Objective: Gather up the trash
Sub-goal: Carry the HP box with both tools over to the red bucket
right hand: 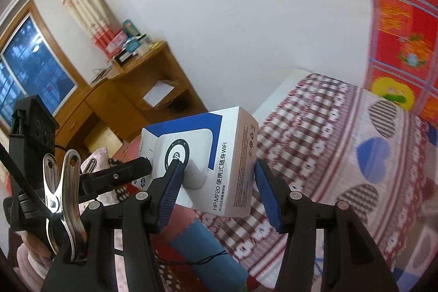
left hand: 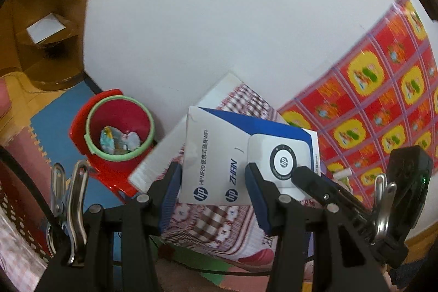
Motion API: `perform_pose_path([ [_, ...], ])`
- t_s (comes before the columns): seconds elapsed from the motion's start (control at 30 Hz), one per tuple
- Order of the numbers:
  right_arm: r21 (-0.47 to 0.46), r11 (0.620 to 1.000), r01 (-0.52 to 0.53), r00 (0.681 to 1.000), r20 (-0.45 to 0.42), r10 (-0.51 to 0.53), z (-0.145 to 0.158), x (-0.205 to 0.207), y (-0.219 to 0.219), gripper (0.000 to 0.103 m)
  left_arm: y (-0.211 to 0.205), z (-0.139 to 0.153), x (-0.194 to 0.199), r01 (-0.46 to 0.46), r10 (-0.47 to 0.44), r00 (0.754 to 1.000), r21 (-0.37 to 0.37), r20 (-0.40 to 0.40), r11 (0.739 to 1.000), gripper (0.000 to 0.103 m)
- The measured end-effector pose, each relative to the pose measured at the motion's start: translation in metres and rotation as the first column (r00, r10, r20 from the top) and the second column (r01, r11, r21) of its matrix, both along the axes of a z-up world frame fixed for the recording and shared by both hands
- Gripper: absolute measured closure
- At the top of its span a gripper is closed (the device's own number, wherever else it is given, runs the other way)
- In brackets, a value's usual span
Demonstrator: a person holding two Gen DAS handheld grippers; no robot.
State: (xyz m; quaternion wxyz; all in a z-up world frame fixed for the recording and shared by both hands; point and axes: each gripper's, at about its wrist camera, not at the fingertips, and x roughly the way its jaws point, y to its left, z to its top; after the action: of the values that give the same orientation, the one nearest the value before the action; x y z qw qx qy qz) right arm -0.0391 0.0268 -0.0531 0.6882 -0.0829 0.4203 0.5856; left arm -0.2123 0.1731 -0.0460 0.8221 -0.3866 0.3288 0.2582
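We see the bed (right hand: 342, 144) with its red-checked cover filling the right of the right wrist view; it is our landmark. Beyond its far end stands a wooden desk (right hand: 131, 89) against the white wall. On the floor just beside the bed's near corner sits the red bin (left hand: 117, 125) with a green rim, crumpled wrappers (left hand: 117, 141) lying inside it. Above the bed's edge, clear of the cover, we hold a white and blue HP box (left hand: 219, 155) between both tools. Our left gripper (left hand: 213, 177) pinches the box across one end, its blue pads pressed on two opposite faces. Our right gripper (right hand: 219, 177) clamps the other end in the same way.
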Motion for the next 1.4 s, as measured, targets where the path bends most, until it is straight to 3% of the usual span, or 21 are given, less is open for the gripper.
perform_pose_path([
  [0.37,-0.007,0.990,-0.138,0.990,-0.014,0.138,-0.010,0.012,0.075,0.047,0.050,-0.004,-0.011,-0.120,0.120,0.992,0.002,-0.022,0.993,0.052],
  [0.7,-0.052,0.977,-0.205,0.979,-0.009,0.205,-0.036,0.013,0.141,0.047,0.102,-0.026,-0.012,-0.190,0.189,0.980,-0.013,-0.059,0.982,0.053],
  [1.4,-0.233,0.963,-0.135,0.991,-0.022,0.134,-0.115,0.013,0.251,0.047,0.212,-0.117,0.001,-0.110,0.087,0.986,-0.167,-0.139,0.980,0.055],
])
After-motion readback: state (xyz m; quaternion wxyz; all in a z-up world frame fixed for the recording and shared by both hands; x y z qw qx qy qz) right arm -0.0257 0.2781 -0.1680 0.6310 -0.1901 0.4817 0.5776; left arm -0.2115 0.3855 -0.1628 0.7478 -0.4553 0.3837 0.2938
